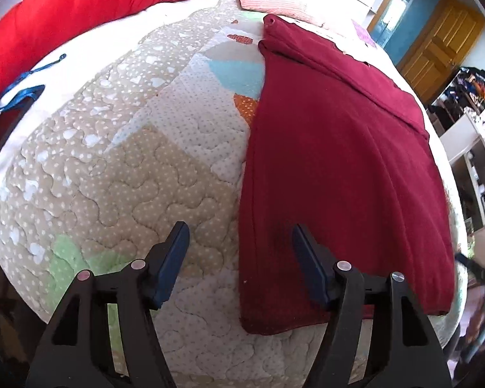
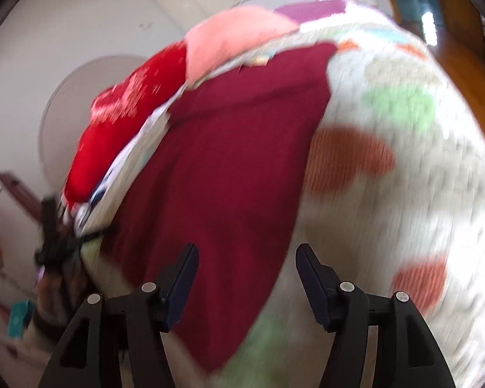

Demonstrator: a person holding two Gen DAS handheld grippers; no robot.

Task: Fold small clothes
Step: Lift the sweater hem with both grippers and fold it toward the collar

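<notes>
The dark red garment [image 1: 333, 168] lies flat on the patchwork quilt [image 1: 129, 168], already folded into a long narrow strip with one side turned in along its far right edge. I judge that a crosswise fold still remains. Its long axis runs from near to far, leaning slightly left at the far end. The left gripper [image 1: 239, 236] and the right gripper [image 2: 246, 257] both stand apart above its near end, holding nothing.
</notes>
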